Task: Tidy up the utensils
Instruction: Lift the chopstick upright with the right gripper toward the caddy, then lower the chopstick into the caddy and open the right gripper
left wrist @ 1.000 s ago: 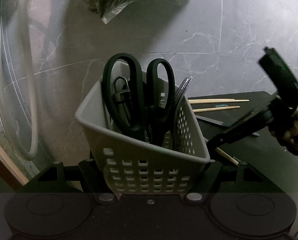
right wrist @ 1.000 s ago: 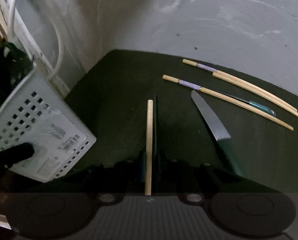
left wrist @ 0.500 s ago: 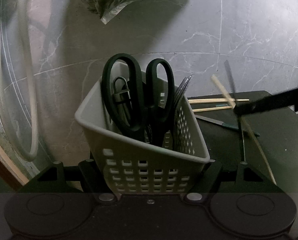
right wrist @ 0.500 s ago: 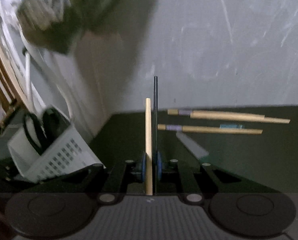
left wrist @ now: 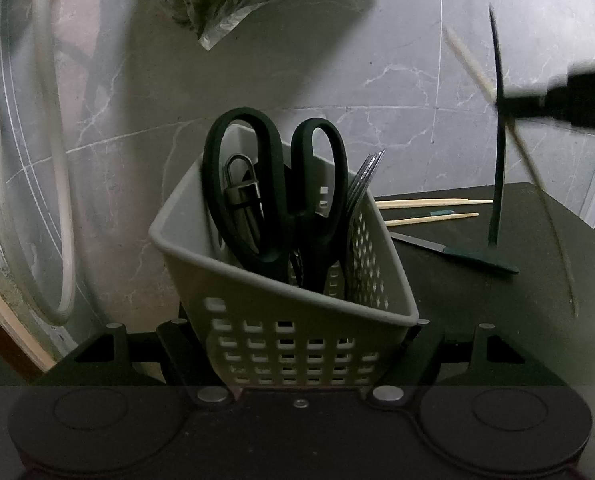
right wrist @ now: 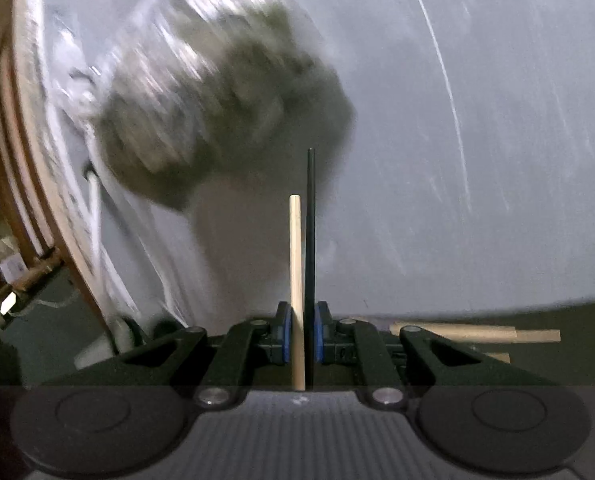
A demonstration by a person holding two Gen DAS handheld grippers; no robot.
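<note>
The right gripper is clamped on two slim sticks side by side between its blue pads: a pale, round wooden chopstick and a thinner, matte black chopstick, both standing straight up out of the grip. From the left wrist view they hang crossed in the air, high and to the right of the utensil basket, the pale chopstick slanting and the black one nearly upright; half a second ago they were lower and closer to the dark table, so they have been lifted. The left gripper is closed on that basket's lower wall, a light-grey plastic tub with rounded rim and rows of square holes, tilted; it has not shifted. Inside stand black-handled scissors, a small metal padlock and metal fork tines. To the basket's right, on the table, lie two more wooden chopsticks and a dark-handled knife. Behind is veined grey marble tile.
</note>
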